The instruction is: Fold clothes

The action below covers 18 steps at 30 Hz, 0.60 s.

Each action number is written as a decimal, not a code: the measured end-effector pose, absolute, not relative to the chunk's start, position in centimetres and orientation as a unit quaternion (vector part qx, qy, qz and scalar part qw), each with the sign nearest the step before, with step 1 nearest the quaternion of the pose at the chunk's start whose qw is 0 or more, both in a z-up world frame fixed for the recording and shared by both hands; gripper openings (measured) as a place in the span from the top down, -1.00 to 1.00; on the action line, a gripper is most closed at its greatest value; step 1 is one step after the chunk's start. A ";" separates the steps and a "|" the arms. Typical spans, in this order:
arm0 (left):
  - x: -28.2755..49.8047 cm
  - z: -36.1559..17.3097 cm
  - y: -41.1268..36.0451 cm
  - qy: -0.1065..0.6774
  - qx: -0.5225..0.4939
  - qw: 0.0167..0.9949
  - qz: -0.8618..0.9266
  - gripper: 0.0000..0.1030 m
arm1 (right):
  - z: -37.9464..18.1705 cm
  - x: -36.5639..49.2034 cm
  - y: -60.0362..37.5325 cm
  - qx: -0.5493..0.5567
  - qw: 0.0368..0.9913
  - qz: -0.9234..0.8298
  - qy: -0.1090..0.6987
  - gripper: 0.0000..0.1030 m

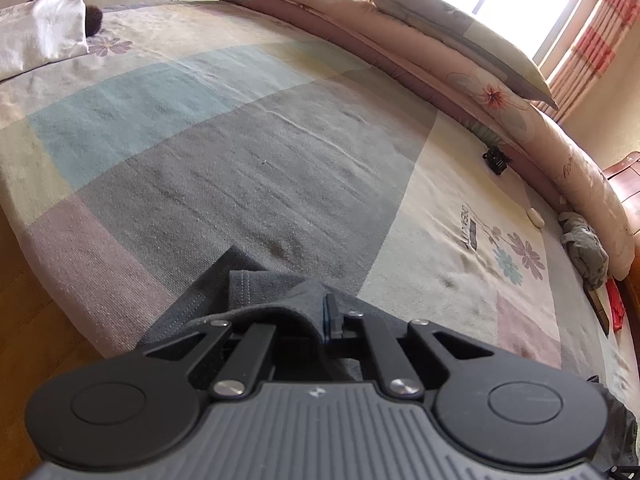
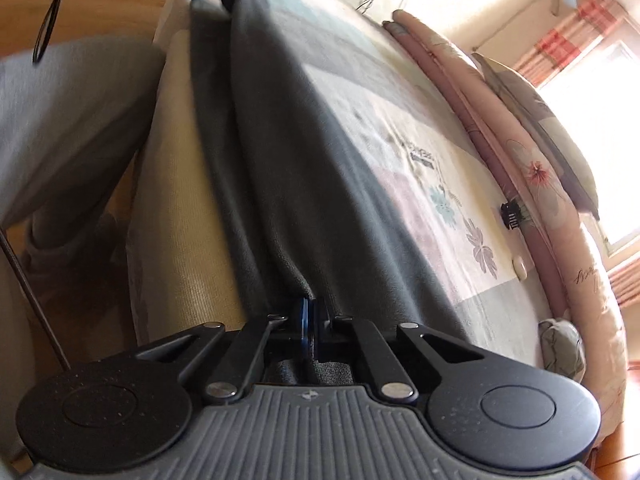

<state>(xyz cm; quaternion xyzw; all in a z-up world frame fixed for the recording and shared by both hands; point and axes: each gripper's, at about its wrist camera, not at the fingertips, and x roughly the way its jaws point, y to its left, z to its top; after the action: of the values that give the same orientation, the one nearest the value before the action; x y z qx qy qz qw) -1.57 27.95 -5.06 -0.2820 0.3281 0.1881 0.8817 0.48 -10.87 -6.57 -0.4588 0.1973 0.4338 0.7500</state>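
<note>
Both grippers clench the dark grey garment (image 2: 320,168), stretched along the near edge of the bed (image 1: 248,160): the right gripper (image 2: 314,316) pinches one end, the left gripper (image 1: 326,316) the other, likely to keep the cloth taut for a fold. The bedsheet's printed word (image 1: 466,226) by the flowers is too small and skewed to read.

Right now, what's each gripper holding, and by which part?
Both hold the dark grey garment: left gripper shut on a bunched edge, right gripper shut on the edge at its opposite end.
</note>
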 end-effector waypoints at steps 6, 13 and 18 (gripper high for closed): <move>-2.5 -4.9 27.3 0.330 -0.265 0.887 0.183 0.90 | -3.4 1.7 -12.8 -0.388 0.761 0.460 0.241 0.94; -2.2 -9.0 28.0 0.379 -0.271 0.863 0.197 0.89 | -6.3 2.6 -12.1 -0.367 0.742 0.470 0.305 0.93; -2.5 -8.3 28.4 0.360 -0.266 0.873 0.193 0.88 | -5.6 2.9 -12.4 -0.345 0.747 0.473 0.317 0.92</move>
<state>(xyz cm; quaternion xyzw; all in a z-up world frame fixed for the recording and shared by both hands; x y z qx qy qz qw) -2.49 28.37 -8.27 -0.2665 0.3605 0.1931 0.8728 2.86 -12.41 -5.63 -0.3446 0.3168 0.4727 0.7467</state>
